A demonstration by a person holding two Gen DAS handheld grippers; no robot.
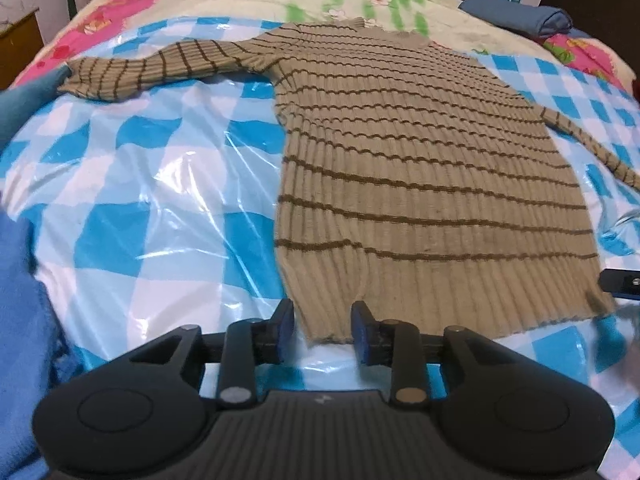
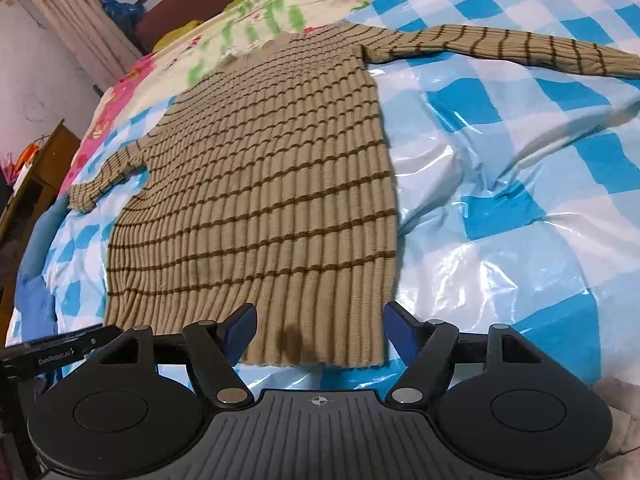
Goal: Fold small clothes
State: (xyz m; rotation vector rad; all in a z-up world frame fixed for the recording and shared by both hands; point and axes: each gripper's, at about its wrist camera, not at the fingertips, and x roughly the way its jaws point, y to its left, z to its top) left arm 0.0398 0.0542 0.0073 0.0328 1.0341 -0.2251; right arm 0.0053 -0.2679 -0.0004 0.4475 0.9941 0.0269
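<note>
Right now both tools gape unclamped at the near hem: left tool (image 1: pixel 322 330) astride the sweater's (image 1: pixel 420 168) left corner, right tool (image 2: pixel 320 334) astride its right. Sweater lies flat on the bed (image 1: pixel 160 200); pinch both corners evenly before lifting.

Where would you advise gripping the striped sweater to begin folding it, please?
Probably at the hem's two near corners. The striped sweater lies flat, sleeves spread, hem toward both grippers. The left gripper and right gripper already straddle that edge with open jaws, so come in low from the near side.
</note>
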